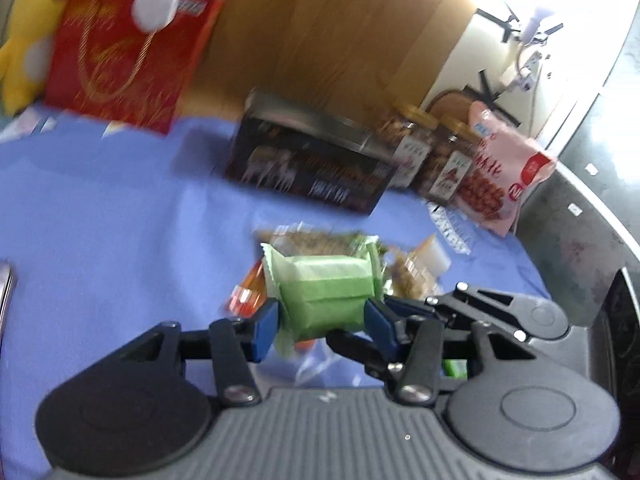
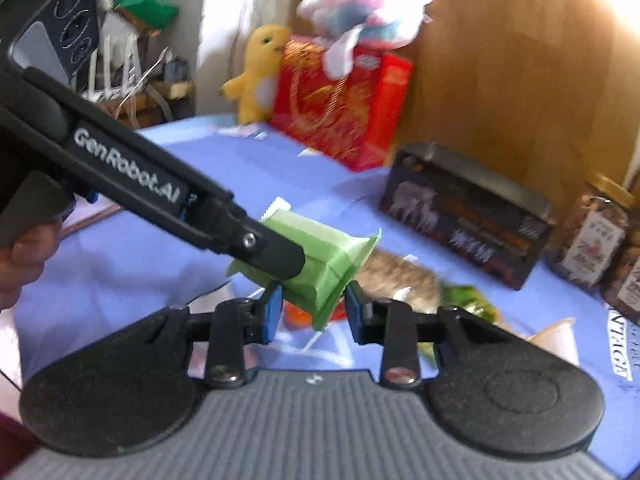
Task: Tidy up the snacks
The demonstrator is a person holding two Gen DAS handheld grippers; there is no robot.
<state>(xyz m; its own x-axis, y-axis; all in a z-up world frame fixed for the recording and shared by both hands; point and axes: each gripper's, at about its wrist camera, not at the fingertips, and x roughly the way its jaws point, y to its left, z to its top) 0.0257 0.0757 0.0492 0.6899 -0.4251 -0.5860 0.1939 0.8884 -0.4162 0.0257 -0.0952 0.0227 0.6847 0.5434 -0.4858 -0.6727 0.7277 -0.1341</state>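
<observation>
A light green snack packet [image 1: 326, 294] is held above the blue tablecloth. My left gripper [image 1: 325, 322] is shut on its near end, blue pads on both sides. In the right wrist view the same green packet [image 2: 326, 264] sits between the pads of my right gripper [image 2: 312, 312], which also closes on it; the left gripper's arm [image 2: 160, 196] reaches in from the left onto the packet. Under it lie other small snacks: an orange packet [image 1: 246, 292], a brown granola-like packet [image 2: 400, 276] and a green-leaf wrapper [image 2: 472, 300].
A dark box [image 1: 308, 160] stands mid-table, two nut jars [image 1: 416, 148] and a pink bag [image 1: 504, 168] to its right. A red gift bag [image 1: 124, 64], a yellow plush [image 1: 28, 36] and a pink plush [image 2: 360, 12] stand at the back against a wooden panel.
</observation>
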